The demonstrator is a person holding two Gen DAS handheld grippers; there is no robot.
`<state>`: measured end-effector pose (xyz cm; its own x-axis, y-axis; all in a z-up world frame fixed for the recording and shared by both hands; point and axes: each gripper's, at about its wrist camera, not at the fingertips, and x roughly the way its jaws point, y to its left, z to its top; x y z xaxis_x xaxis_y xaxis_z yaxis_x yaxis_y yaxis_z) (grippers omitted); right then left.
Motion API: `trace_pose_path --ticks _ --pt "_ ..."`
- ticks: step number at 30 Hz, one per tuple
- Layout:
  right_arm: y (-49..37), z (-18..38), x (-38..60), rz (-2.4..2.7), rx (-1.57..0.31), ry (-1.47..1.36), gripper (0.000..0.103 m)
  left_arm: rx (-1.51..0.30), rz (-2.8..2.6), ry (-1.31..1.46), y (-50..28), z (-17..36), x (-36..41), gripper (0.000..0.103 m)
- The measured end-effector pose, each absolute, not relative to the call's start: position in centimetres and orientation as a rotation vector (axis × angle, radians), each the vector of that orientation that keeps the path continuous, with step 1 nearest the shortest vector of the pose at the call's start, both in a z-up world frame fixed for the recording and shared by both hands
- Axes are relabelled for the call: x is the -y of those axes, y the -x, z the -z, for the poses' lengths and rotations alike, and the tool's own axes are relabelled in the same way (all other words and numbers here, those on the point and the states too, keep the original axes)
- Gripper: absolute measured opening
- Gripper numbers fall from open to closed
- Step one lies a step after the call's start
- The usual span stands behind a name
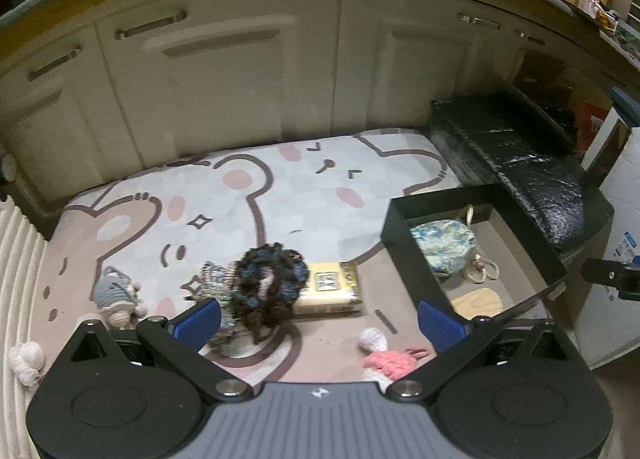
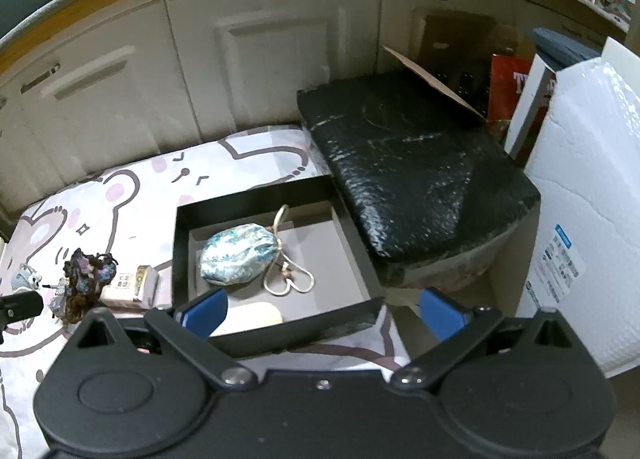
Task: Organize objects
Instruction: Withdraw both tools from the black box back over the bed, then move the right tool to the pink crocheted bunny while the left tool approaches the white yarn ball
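Note:
On a cartoon bear mat (image 1: pixel 248 203) lie a dark crochet scrunchie (image 1: pixel 269 282), a gold packet (image 1: pixel 334 288), a grey knitted toy (image 1: pixel 114 295) and a pink knitted doll (image 1: pixel 386 359). My left gripper (image 1: pixel 318 321) hovers open above them, with nothing between its blue pads. At the right stands a black open box (image 1: pixel 420 255); it holds a blue floral pouch (image 2: pixel 238 249) with a cord and a pale wooden piece (image 2: pixel 256 315). My right gripper (image 2: pixel 322 311) is open over the box's near wall (image 2: pixel 304 329). The scrunchie (image 2: pixel 86 273) and packet (image 2: pixel 130 285) show at the left of the right wrist view.
Cream cabinet doors (image 1: pixel 224 71) run behind the mat. A black wrapped bin (image 2: pixel 416 175) sits right of the box, with a white padded mailer (image 2: pixel 580 199) beyond it. A ribbed white cushion (image 1: pixel 16 259) and a white yarn ball (image 1: pixel 26 359) lie at the far left.

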<state>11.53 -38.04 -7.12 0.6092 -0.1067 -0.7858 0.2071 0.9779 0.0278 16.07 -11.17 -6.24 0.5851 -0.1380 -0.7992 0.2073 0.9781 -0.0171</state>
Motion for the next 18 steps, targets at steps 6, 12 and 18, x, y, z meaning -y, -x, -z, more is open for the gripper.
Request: trace_pose_path --ticks 6,12,18 --pt "-12.2 7.2 35.9 0.146 -0.902 -0.107 0.103 -0.911 0.162 -0.065 -15.6 5.8 8.7 0.103" --pt "-12.9 7.1 33.1 0.078 -0.905 -0.097 0.103 -0.893 0.104 -0.044 -15.2 5.2 5.8 0.103" --pt "-13.6 7.2 30.5 0.040 -0.921 -0.107 0.103 -0.872 0.042 -0.028 -14.5 4.7 3.1 0.103"
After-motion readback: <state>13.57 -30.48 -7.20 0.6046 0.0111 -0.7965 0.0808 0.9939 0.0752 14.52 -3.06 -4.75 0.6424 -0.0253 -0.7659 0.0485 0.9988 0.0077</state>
